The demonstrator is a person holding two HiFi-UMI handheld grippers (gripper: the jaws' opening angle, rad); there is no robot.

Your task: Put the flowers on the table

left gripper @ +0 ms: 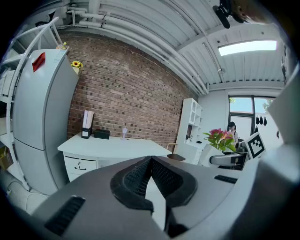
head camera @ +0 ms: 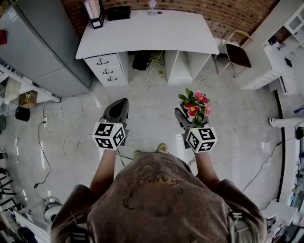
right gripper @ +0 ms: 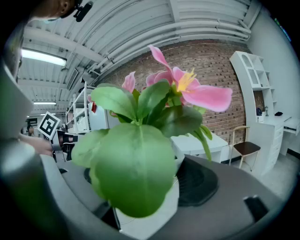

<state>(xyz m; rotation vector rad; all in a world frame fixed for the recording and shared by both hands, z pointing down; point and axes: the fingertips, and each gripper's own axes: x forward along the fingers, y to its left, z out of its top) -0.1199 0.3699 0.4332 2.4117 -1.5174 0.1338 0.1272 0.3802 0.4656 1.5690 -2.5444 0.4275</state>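
- Step-wise, we'd call this the carry. The potted flowers (head camera: pixel 195 106) are up in the air in the right gripper (head camera: pixel 188 117), well short of the white table (head camera: pixel 147 34), which stands against the brick wall straight ahead of us. Nothing has been set down yet.
- Right jaws: spread wide and clamped on the flowers' white pot (right gripper: pixel 157 206), one pad on each side. From the right gripper view the pot sits upright between them, with big green leaves and pink blooms poking out over the top.
- Left gripper (head camera: pixel 119 104): jaws pressed together with nothing between them. It's just held out beside the right one, on the same side of the table as us.
- The far edge of the table has a file holder (head camera: pixel 94 12) and a black box (head camera: pixel 118 12). The middle and near edge look bare, so there's plenty of room.
- Next move, as we read it: walk up to the table, keep the pot level, lower it until the base rests on a bare bit near the table's front edge, then release the right jaws and back straight out so the leaves don't snag.
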